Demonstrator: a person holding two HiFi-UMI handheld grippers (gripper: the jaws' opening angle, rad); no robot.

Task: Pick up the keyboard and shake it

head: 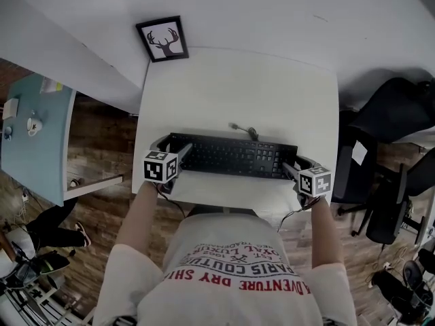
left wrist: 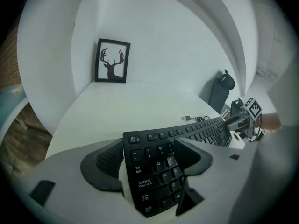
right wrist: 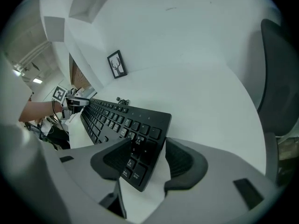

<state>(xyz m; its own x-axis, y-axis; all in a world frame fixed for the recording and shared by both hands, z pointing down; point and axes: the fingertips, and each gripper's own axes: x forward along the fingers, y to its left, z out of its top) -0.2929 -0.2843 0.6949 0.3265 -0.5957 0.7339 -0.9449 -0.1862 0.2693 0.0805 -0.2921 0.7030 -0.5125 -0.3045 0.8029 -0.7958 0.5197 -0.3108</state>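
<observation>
Place: office | my white desk [head: 238, 94] with black keyboard [head: 234, 157] | black swivel chairs [head: 397, 111] on my right | framed deer picture [head: 163, 39] against white wall | wood floor [head: 102, 141]

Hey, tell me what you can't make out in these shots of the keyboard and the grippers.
- The keyboard ends: head view, covered by the left gripper and right gripper.
- Its underside, so whether it clears the table: shown in no view.
- Key legends: head view, too small.
- Small items on the blue table: head view, too small to name.
</observation>
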